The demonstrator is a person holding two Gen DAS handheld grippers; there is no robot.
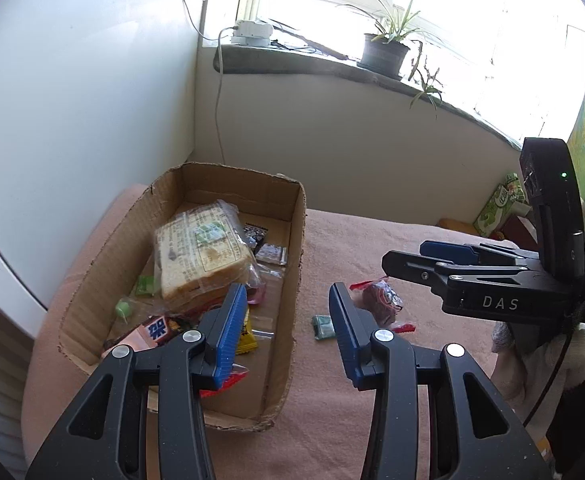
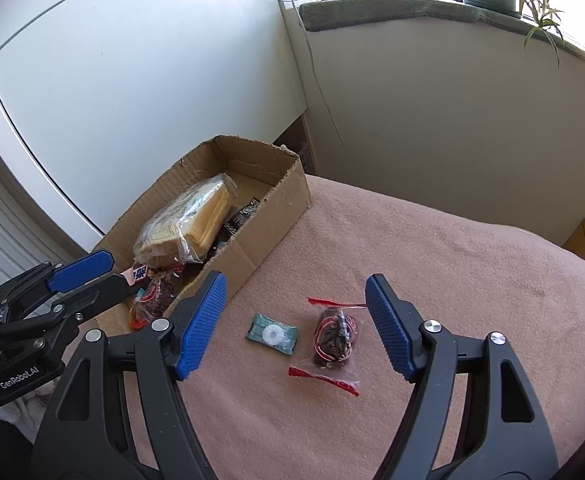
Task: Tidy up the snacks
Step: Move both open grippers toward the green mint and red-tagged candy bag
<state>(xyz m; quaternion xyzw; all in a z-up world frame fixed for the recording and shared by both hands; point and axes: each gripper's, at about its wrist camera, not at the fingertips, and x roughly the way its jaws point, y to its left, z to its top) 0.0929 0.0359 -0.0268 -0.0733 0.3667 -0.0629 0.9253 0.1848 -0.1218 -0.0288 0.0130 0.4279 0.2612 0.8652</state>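
Observation:
An open cardboard box stands on a pink cloth and holds a bagged loaf of sliced bread and several small wrapped snacks. On the cloth to its right lie a small green candy and a dark snack in a clear wrapper with red ends. They also show as the green candy and dark snack. My right gripper hovers open over these two, touching neither. My left gripper is open above the box's right wall, with nothing between its pads. Each gripper shows in the other's view: right gripper, left gripper.
A white cabinet front stands behind and left of the box. A window sill carries a potted plant and a white device with cables. A green tissue box sits at the far right. The pink cloth stretches right of the snacks.

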